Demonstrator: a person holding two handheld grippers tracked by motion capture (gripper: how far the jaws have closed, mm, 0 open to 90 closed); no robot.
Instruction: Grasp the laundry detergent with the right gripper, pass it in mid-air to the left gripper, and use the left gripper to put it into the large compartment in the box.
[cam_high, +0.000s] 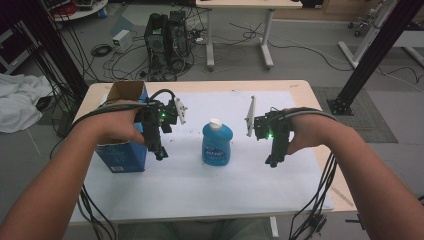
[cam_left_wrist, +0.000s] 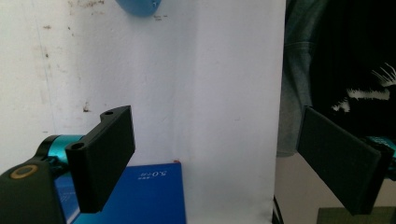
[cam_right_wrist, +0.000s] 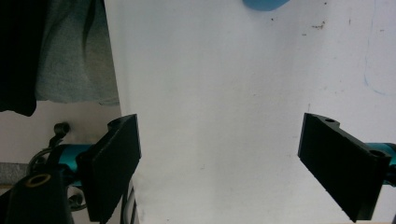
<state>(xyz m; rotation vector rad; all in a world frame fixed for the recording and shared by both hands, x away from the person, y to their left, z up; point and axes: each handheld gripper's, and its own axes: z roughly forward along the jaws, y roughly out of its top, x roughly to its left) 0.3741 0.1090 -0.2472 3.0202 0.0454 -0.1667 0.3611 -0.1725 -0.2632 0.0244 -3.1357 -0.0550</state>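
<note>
You could read very little here. On the blue box (cam_left_wrist: 135, 196) lying under your left claw, in the left gripper view, small white print read roughly "5.0" followed by characters too small to make out. In the high view the same blue box (cam_high: 122, 155) carried a small white label low on its front face, but its print was too tiny for you to read. The blue bottle (cam_high: 217, 142) standing on the counter between your hands had a label with white lettering on a darker oval; the letters were blurred and could not be told. Nothing else in the pictures bore legible text.
</note>
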